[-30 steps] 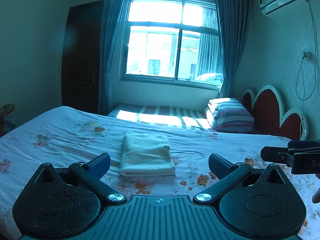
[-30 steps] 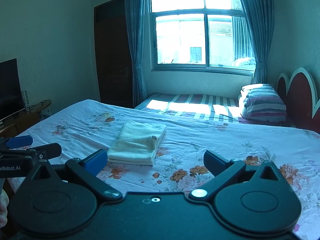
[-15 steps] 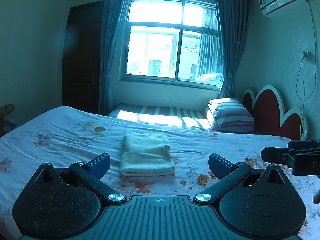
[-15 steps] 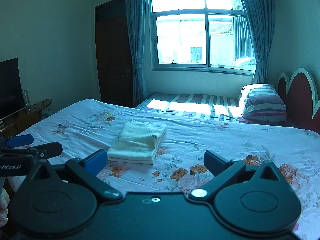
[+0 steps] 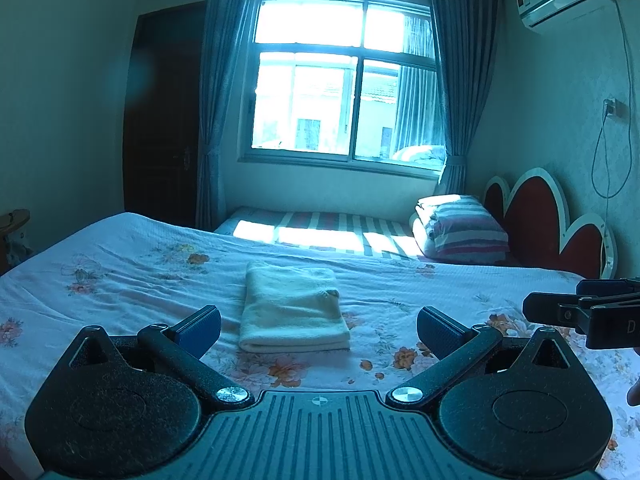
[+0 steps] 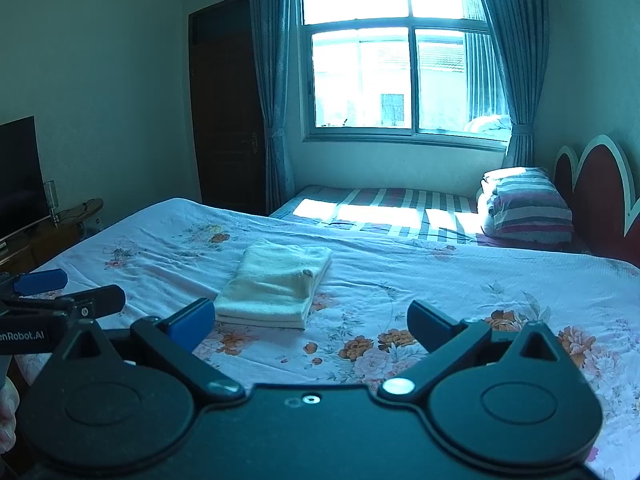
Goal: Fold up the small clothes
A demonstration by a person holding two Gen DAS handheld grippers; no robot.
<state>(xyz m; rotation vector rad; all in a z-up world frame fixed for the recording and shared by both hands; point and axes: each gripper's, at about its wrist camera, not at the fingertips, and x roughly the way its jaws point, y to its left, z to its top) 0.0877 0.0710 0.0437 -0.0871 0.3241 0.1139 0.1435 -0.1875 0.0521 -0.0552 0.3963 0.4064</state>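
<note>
- Cloth point(image 5: 294, 307), pale cream, lies on the flowered bedspread point(image 5: 120, 264) near the middle of the bed, already a neat thick rectangle with stacked layers showing at its near edge.
- From the right wrist view the same cloth point(image 6: 276, 284) looks squared up, edges roughly aligned, one small corner or tag poking up on top.
- My judgement: the folding on this piece looks done, nothing left but maybe a tidy press or moving it aside.
- No other loose small garment shows on the bedspread, so I can't tell whether more pieces wait.
- My left gripper point(image 5: 318, 330) hangs short of the cloth, fingers spread wide, nothing between them, not touching fabric.
- My right gripper point(image 6: 310, 322) does likewise, jaws spread and empty, the cloth ahead and a little to the left.
- Farther off, a striped pillow point(image 5: 464, 228) sits by the red headboard point(image 5: 548, 220), under the bright window point(image 5: 344, 80).
</note>
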